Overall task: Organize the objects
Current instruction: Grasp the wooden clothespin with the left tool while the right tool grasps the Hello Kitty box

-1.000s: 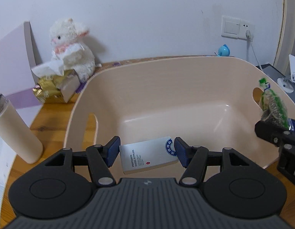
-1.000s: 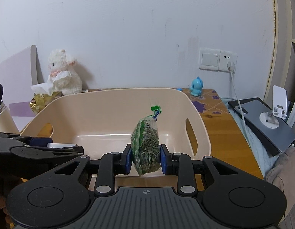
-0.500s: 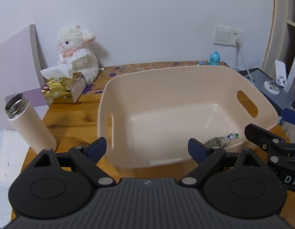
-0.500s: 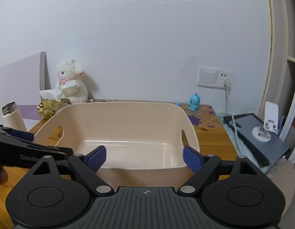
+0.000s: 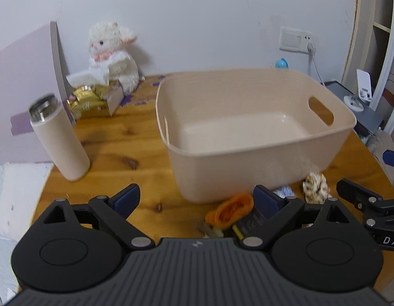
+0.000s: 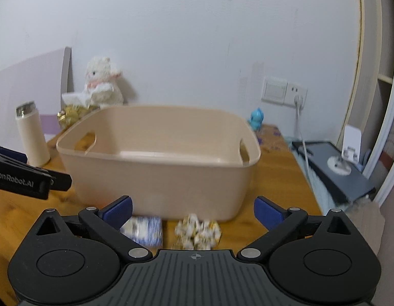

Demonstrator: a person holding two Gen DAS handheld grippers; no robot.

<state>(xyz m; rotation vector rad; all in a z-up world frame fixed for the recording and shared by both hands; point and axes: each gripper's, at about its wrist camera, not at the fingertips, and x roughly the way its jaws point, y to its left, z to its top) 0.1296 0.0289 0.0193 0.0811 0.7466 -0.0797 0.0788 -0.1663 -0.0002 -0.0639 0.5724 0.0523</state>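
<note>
A beige plastic basket point(image 5: 260, 168) point(image 6: 156, 176) stands on the wooden table, and its inside is mostly hidden from here. In front of it lie an orange fabric piece point(image 5: 231, 210), a blue-and-white packet point(image 6: 143, 229) point(image 5: 283, 191) and a white-and-gold crumpled item point(image 6: 198, 230) point(image 5: 315, 187). My left gripper point(image 5: 197, 200) hangs open above the table just short of the orange piece. My right gripper point(image 6: 193, 210) is open above the packet and the crumpled item. Neither holds anything.
A cream flask point(image 5: 59, 140) point(image 6: 32, 135) stands left of the basket. A white plush toy point(image 5: 111, 53) and a gold tissue box point(image 5: 95, 99) sit at the back left. A grey device point(image 6: 334, 165) and a wall socket's cable point(image 6: 302, 137) are to the right.
Both grippers have opened, dropping the white card box and the green bag into the basket. Both have then pulled back and up, so the items in front of the basket show.
</note>
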